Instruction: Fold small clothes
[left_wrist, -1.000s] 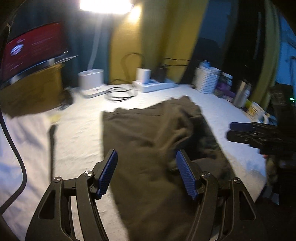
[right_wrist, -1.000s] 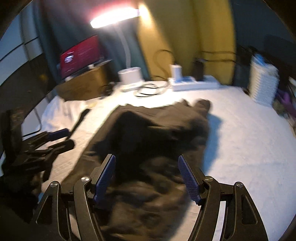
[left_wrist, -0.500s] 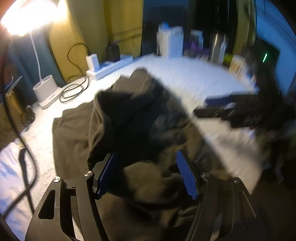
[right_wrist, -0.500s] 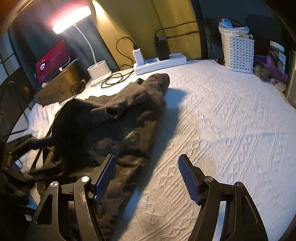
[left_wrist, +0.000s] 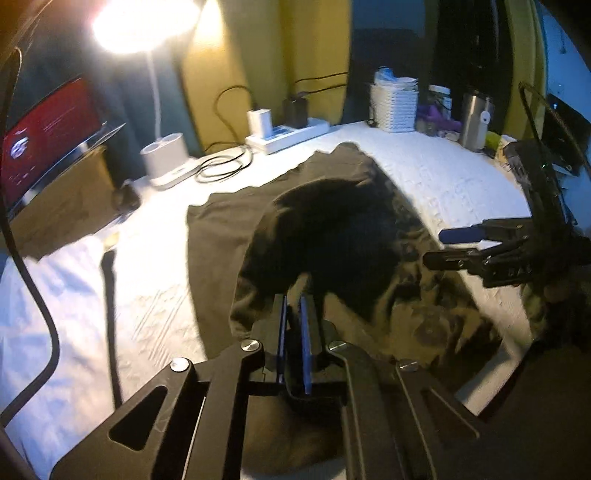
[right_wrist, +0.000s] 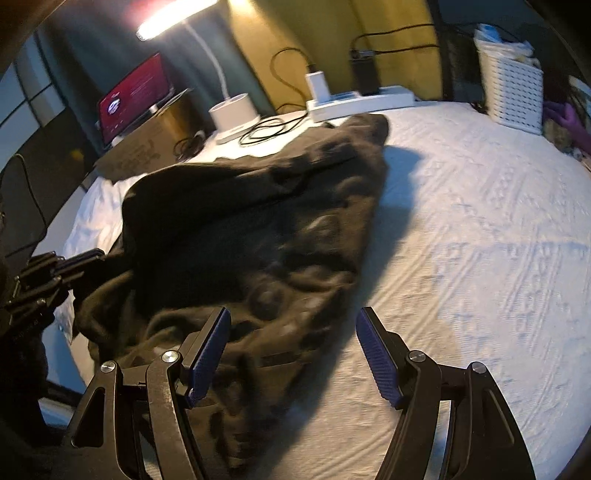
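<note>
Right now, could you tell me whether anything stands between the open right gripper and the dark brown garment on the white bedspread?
Nothing visible does. The right gripper hangs open directly over the near edge of the dark brown garment, with only bare white bedspread beside it. The left gripper already pinches a fold of the cloth.

The garment (right_wrist: 258, 221) is dark olive-brown and plain. The cover (right_wrist: 480, 240) beneath it is white with a raised woven pattern. Both grippers have black frames; the pads (right_wrist: 207, 354) are blue with a fine ribbed texture. The basket (left_wrist: 394, 107) is white with a lattice weave. The screen (left_wrist: 48, 125) shows red. The curtain (left_wrist: 240, 55) is yellow. The power strip (right_wrist: 362, 99) is white.
</note>
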